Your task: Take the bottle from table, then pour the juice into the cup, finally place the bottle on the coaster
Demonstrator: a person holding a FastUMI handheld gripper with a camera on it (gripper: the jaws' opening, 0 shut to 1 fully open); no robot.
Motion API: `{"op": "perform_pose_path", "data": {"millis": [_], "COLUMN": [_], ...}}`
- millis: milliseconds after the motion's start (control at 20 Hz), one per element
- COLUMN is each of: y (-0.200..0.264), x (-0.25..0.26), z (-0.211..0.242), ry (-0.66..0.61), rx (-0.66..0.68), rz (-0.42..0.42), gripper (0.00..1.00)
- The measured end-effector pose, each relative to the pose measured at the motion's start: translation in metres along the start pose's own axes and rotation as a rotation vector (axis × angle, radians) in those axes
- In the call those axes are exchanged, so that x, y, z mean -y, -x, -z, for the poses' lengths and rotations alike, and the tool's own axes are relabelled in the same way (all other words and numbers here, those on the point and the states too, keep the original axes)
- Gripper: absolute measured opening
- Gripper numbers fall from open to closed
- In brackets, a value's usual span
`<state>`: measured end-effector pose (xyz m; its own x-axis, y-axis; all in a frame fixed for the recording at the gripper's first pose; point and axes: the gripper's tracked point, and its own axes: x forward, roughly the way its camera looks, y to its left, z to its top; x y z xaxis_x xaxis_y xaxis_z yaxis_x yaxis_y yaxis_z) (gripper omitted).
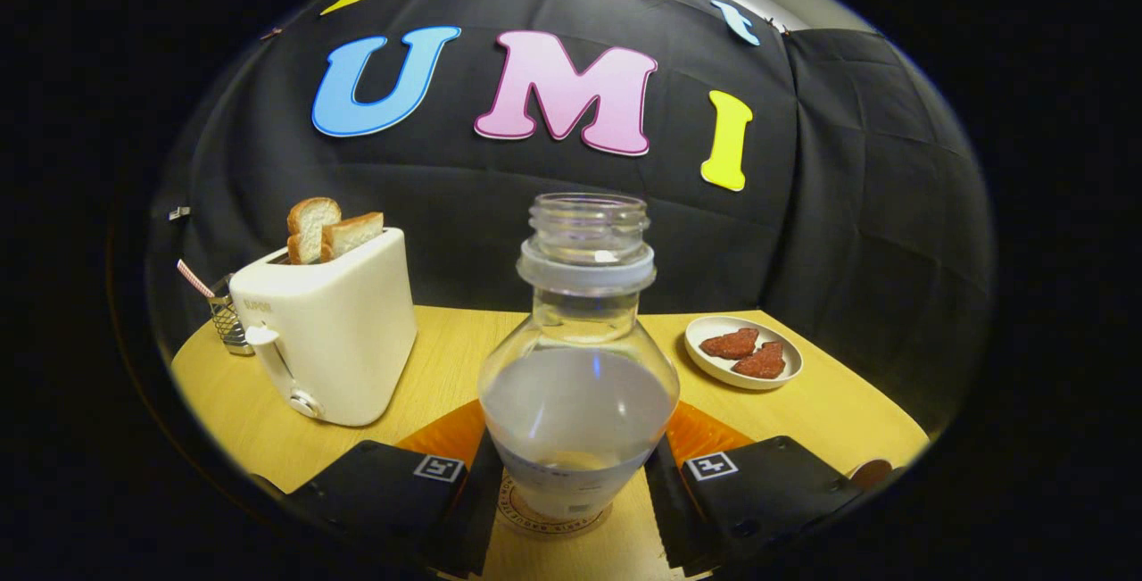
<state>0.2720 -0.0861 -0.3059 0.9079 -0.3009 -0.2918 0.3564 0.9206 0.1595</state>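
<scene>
A clear plastic bottle (pixel 578 385) with no cap stands upright between my fingers, about half full of a pale liquid. Its base rests on a round coaster (pixel 516 512) with printed lettering on the wooden table (pixel 446 367). My gripper (pixel 571 474) is closed around the lower part of the bottle, with one finger (pixel 473 492) against its left side and the other against its right side. A brown round thing (pixel 870 472), partly hidden, sits just right of the right finger; I cannot tell whether it is the cup.
A white toaster (pixel 335 336) with two bread slices stands beyond the left finger. Behind it is a wire holder (pixel 227 322) with a striped straw. A white plate (pixel 745 351) with two reddish pieces lies beyond the right finger.
</scene>
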Motion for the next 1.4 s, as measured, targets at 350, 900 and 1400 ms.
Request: {"op": "perform_pose_path", "data": {"millis": [350,900,1400], "y": [-0.011,-0.003,0.055], "x": [-0.002,0.000,0.005], "z": [0.019,0.013,0.002], "ry": [-0.006,-0.018,-0.088], "rx": [-0.043,-0.044,-0.067], "rz": [-0.002,-0.014,0.017], "gripper": [0.76,0.99,0.97]}}
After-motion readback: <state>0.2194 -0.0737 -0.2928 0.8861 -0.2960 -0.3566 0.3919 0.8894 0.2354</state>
